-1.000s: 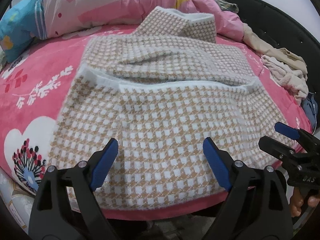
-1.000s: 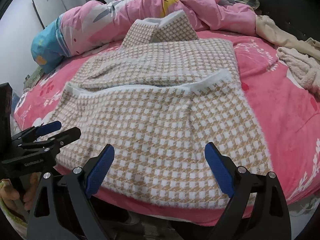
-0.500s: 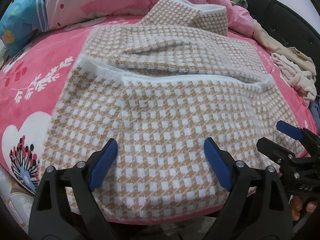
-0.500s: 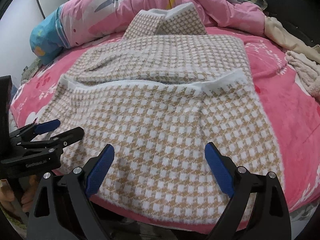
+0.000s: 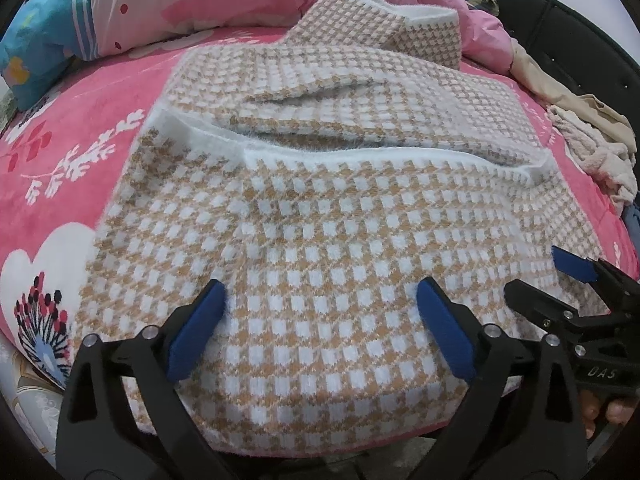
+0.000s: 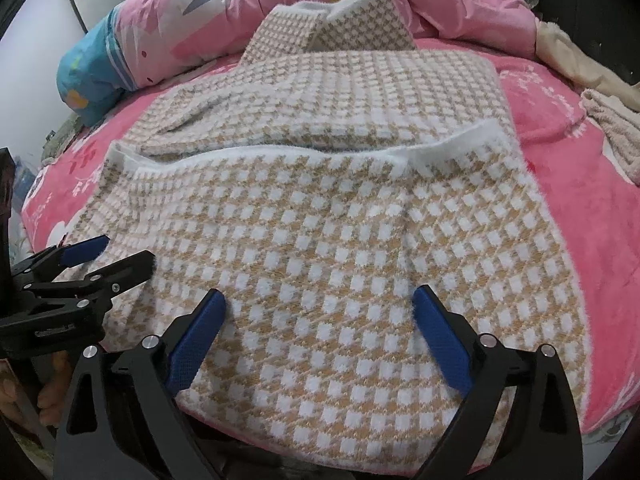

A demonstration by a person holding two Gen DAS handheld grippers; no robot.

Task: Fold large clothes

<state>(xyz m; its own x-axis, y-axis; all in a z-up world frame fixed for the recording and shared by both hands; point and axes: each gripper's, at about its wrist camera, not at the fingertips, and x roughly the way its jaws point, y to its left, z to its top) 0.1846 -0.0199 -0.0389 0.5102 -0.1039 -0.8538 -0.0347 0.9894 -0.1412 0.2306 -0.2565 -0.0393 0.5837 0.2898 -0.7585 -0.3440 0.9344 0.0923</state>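
A large tan-and-white houndstooth garment (image 5: pixel 328 232) lies spread on the pink bed, its near part folded up so a fuzzy white hem (image 5: pixel 360 156) runs across the middle. It also shows in the right wrist view (image 6: pixel 340 232). My left gripper (image 5: pixel 320 328) is open just above the garment's near edge, holding nothing. My right gripper (image 6: pixel 316 332) is open over the near edge further right, also empty. Each gripper shows in the other's view: the right one (image 5: pixel 560 276) at the right, the left one (image 6: pixel 108 256) at the left.
The pink bedspread (image 5: pixel 80 152) shows on both sides of the garment. A pink and blue quilt (image 5: pixel 140 4) is bunched at the back. A heap of beige clothes (image 5: pixel 592 140) lies at the right by the dark headboard (image 5: pixel 560 28).
Both grippers have moved forward over the garment's near edge, so the garment looks larger and closer. Both stay open; the garment has not moved.
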